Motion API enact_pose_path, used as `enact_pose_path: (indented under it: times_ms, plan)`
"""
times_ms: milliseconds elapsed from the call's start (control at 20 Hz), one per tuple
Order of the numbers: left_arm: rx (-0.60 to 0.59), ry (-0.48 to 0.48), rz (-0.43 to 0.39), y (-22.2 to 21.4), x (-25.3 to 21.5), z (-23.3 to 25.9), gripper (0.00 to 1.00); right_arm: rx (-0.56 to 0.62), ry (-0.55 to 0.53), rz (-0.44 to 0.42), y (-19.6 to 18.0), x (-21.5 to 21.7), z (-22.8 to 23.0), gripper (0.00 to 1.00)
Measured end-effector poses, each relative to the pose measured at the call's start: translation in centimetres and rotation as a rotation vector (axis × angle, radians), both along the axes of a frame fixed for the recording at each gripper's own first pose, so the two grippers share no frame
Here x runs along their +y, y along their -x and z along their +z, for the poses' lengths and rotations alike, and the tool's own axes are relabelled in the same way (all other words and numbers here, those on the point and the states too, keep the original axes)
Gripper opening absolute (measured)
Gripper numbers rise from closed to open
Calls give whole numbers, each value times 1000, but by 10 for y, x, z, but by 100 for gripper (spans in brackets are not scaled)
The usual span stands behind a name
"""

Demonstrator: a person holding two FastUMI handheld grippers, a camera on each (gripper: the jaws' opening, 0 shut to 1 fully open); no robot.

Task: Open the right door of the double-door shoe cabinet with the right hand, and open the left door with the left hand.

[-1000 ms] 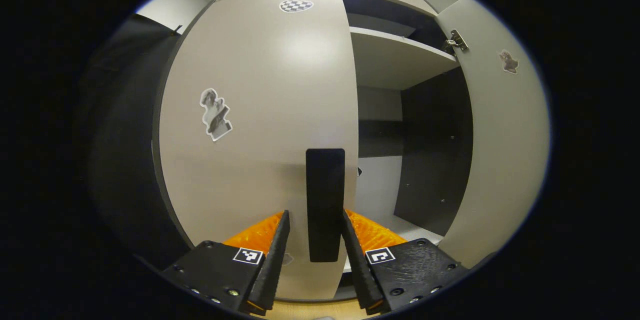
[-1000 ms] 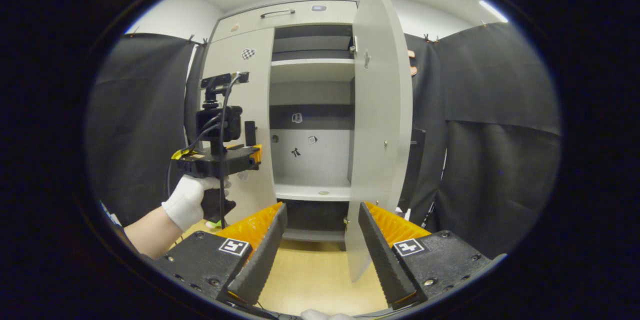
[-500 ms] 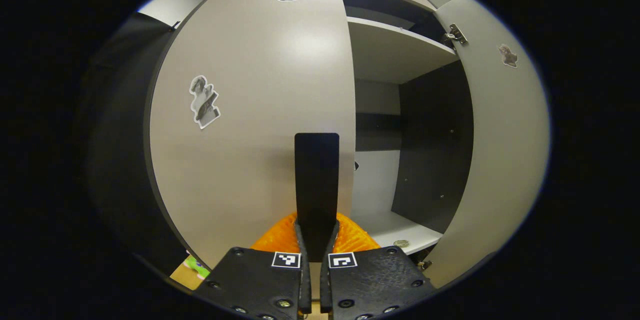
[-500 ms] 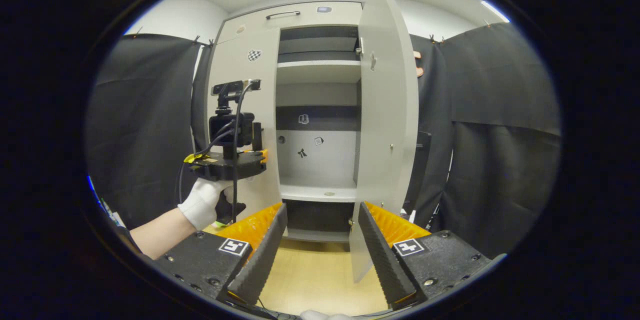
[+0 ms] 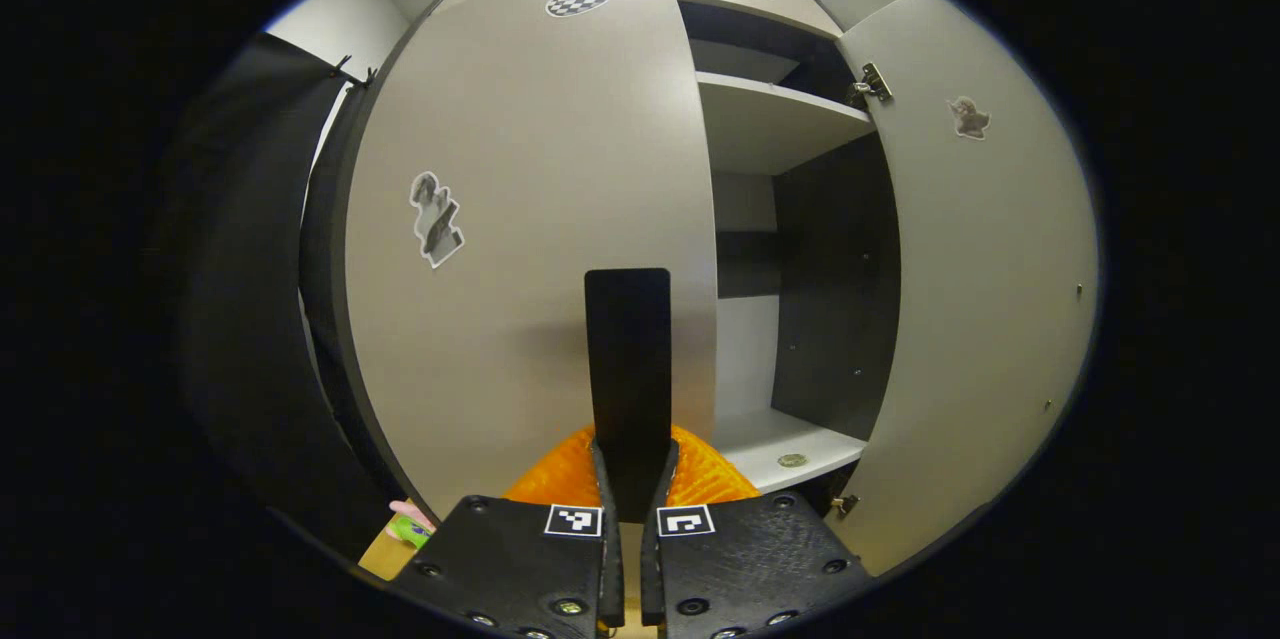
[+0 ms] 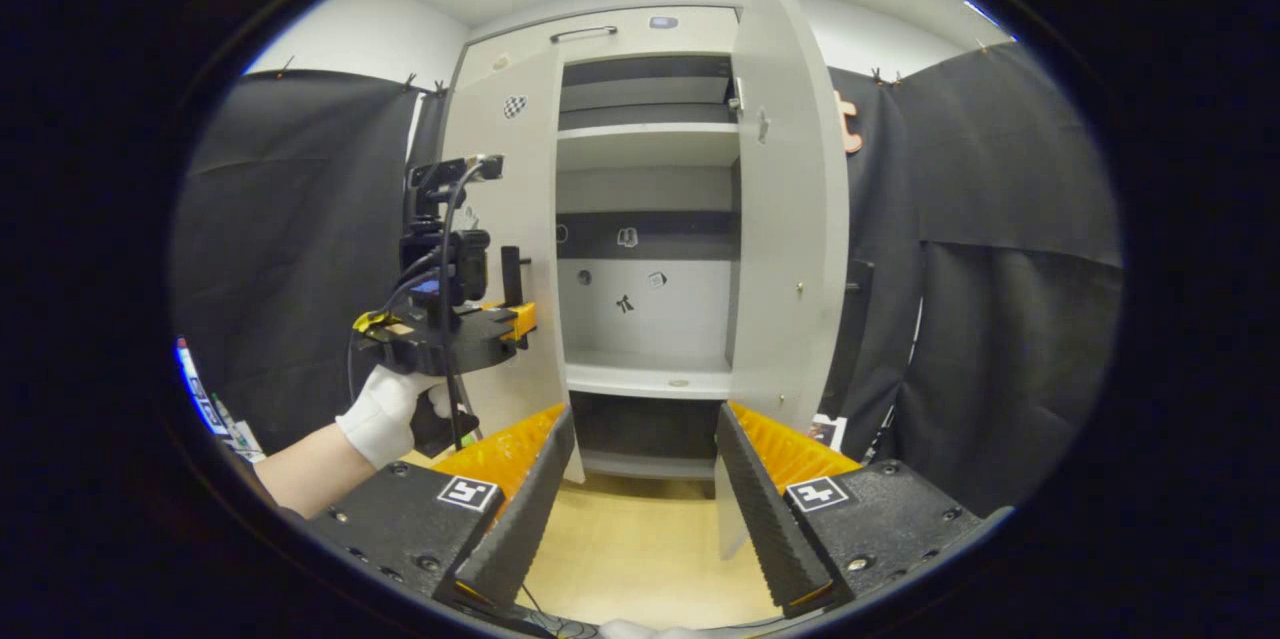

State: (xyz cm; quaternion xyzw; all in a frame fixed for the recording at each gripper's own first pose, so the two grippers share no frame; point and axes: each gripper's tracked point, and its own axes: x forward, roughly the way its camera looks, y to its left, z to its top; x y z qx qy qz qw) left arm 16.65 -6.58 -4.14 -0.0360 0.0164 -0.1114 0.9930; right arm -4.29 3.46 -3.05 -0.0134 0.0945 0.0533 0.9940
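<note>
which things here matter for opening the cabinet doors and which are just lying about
Job: left door, its black handle, left gripper shut on the handle, right door already open, right gripper.

Lying about: stickers, small round thing on the shelf.

The left gripper (image 5: 632, 519) has black bodies bearing square black-and-white markers and round screws. In the right gripper view, at nine o'clock, the same tool carries a stacked black camera mount with looping black cables and a yellow tag, held by a white-gloved hand (image 6: 385, 409). The right gripper (image 6: 640, 479) has ridged inner faces and matching markers.
</note>
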Motion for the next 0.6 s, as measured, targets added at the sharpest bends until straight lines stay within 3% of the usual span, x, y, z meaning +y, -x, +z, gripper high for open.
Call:
enact_pose_path:
  times_ms: [600]
  plan:
    - [22, 12, 30, 48, 46, -5, 5, 11, -12, 115, 10, 44, -11, 89]
